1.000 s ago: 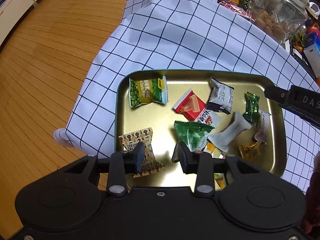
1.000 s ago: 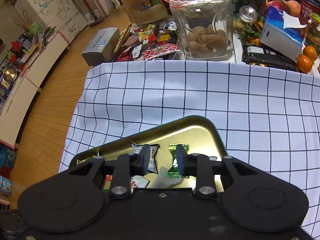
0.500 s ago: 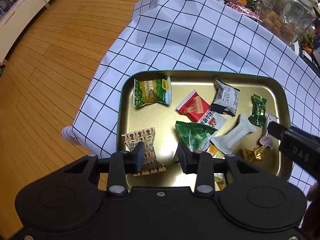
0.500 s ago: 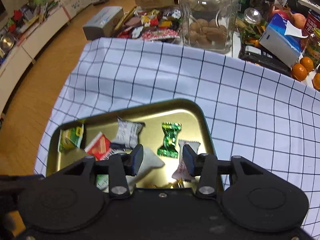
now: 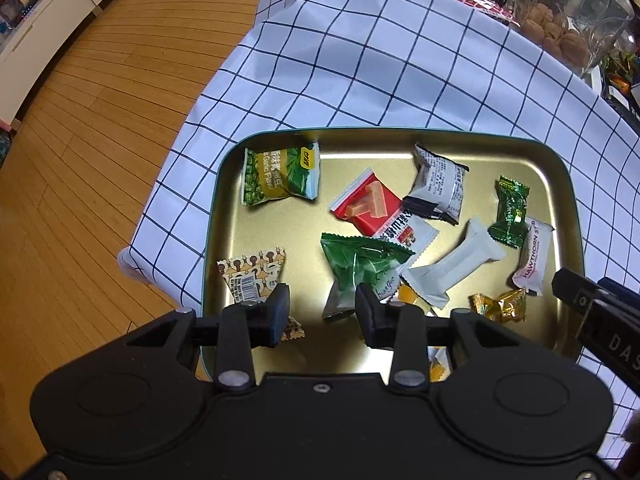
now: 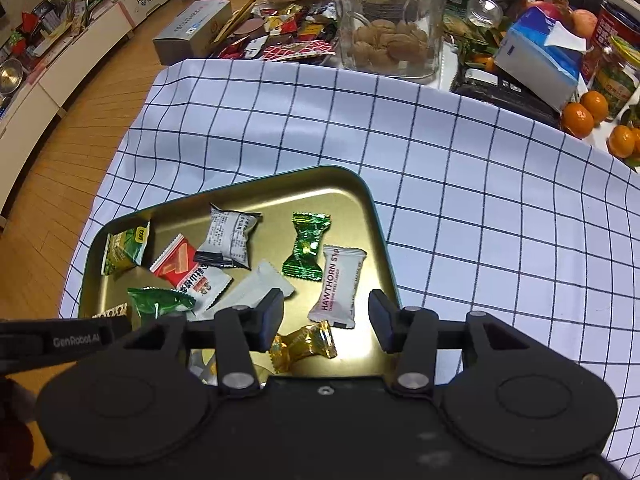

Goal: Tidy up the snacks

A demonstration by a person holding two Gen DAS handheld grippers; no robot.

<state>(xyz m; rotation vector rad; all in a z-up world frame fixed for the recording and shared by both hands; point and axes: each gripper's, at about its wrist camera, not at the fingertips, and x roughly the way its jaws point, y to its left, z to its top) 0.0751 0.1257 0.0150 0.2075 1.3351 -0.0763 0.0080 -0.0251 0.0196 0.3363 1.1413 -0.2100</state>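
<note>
A gold tray (image 5: 560, 168) with a green rim lies on the checked cloth and holds several wrapped snacks. My left gripper (image 5: 322, 314) hovers open over its near left part. A brown patterned packet (image 5: 248, 276) lies under its left finger, and a green pouch (image 5: 360, 260) just ahead of its right one. My right gripper (image 6: 326, 314) hangs over the tray's (image 6: 372, 208) near right corner with its jaws opening. A white hawthorn packet (image 6: 338, 284) and a gold candy (image 6: 304, 344) lie below the gap, and the pads touch neither.
A glass jar of walnuts (image 6: 390, 36) stands beyond the cloth, among loose snack wrappers (image 6: 288, 36), a grey box (image 6: 192, 30), a blue carton (image 6: 540, 64) and oranges (image 6: 584, 116). The cloth (image 6: 500, 220) lies bare right of the tray. The wooden floor (image 5: 80, 140) drops away on the left.
My right gripper's jaws have widened, and it has drawn back so more of the tray shows. My left gripper has shifted slightly over the tray, with its jaws unchanged.
</note>
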